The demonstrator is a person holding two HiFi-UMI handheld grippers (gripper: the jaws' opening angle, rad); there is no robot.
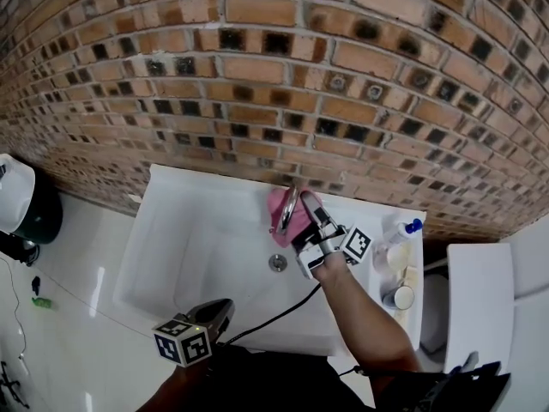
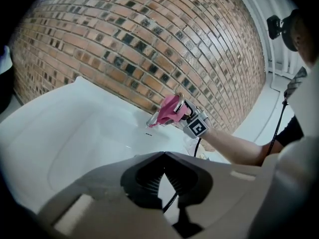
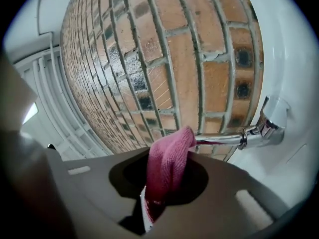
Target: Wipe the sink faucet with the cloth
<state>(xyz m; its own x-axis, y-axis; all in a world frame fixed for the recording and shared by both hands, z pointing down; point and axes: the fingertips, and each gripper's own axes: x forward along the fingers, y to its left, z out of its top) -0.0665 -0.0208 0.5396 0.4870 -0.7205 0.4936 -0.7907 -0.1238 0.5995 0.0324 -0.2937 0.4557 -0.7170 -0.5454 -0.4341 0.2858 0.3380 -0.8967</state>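
Observation:
A chrome faucet (image 1: 288, 211) rises at the back of the white sink (image 1: 189, 239), against the brick wall. A pink cloth (image 1: 278, 206) is draped over the spout. My right gripper (image 1: 309, 209) is shut on that cloth and presses it to the faucet's right side. In the right gripper view the cloth (image 3: 167, 168) bulges out between the jaws of the right gripper (image 3: 169, 158), touching the chrome pipe (image 3: 224, 139). My left gripper (image 1: 219, 312) hovers over the sink's front rim, well short of the faucet; in its own view the left gripper (image 2: 164, 154) is shut on nothing.
The drain (image 1: 277, 263) lies below the faucet. Small bottles (image 1: 396, 256) and a cup (image 1: 399, 297) stand on the sink's right ledge. A white fixture (image 1: 480, 303) is to the right, a dark bin with a white lid (image 1: 26, 209) to the left. A black cable (image 1: 274, 316) crosses the basin.

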